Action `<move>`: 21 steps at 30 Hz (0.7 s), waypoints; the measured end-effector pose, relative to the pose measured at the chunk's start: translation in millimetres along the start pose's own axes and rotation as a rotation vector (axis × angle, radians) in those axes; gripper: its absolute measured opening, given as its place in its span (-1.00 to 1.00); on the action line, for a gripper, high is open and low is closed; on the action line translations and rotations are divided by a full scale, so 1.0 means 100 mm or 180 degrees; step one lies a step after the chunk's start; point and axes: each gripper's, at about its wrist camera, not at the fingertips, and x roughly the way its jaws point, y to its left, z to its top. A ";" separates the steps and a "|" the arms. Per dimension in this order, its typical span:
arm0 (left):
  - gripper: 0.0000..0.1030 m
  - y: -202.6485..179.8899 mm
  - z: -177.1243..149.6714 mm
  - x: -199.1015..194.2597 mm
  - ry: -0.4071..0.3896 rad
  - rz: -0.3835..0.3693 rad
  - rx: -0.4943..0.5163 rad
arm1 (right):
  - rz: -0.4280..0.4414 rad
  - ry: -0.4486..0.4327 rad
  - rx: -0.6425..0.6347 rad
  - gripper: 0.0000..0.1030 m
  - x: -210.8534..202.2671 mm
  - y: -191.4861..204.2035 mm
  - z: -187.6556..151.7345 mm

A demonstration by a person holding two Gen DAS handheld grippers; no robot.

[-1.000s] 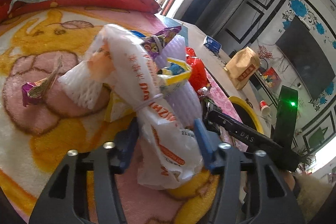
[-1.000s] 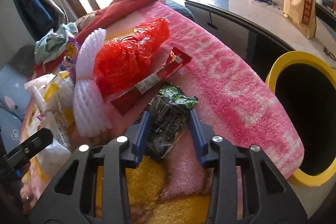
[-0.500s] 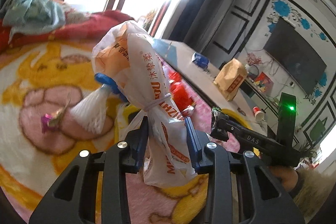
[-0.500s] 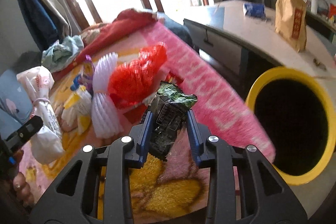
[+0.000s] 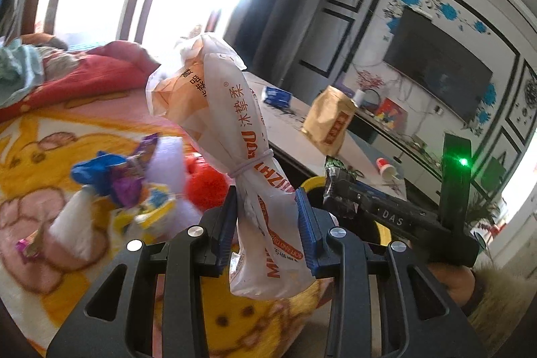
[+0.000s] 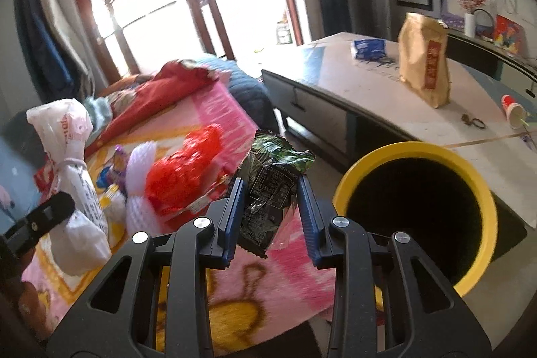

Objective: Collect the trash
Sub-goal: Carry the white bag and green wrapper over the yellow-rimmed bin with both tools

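White plastic: we see a white plastic bag tied with a pale band at its waist, its long axis near upright and leaning a little left at the top, raised clear of the blanket.
Left claw: the left claw is clenched on the bag's lower half, both blue pads pressing its sides, below the band.
Bag print: orange panels and orange lettering; we read Chinese characters up its side and part of a line, "SOFT AND CO", near the bottom; the rest is creased and we cannot read it.
Dark wrapper: a crumpled green-and-black snack wrapper stands on end, top edge up, white small print on a black panel, too small for us to read.
Right claw: the right claw grasps the wrapper between its pads, held above the blanket's edge, just left of the yellow-rimmed bin.
Claw marking: "DAS" shows on the right claw's body in the left view.
Still on the blanket: a red plastic bag, white foam netting, a purple wrapper.
Bench: a brown paper bag with a red label stands on the bench beyond the bin.
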 end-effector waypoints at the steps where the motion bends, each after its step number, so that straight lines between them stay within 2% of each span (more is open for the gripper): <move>1: -0.37 -0.04 0.00 0.03 0.0015 -0.0024 0.0014 | -0.0041 -0.0033 0.0037 -0.51 -0.02 -0.06 0.01; 13: -0.37 -0.47 -0.03 0.55 0.0246 -0.0273 0.0267 | -0.0439 -0.0144 0.0546 -0.51 -0.18 -0.77 0.07; 21: -0.37 -0.66 -0.07 0.83 0.0354 -0.0380 0.0363 | -0.0618 -0.0138 0.0709 -0.51 -0.18 -1.06 0.05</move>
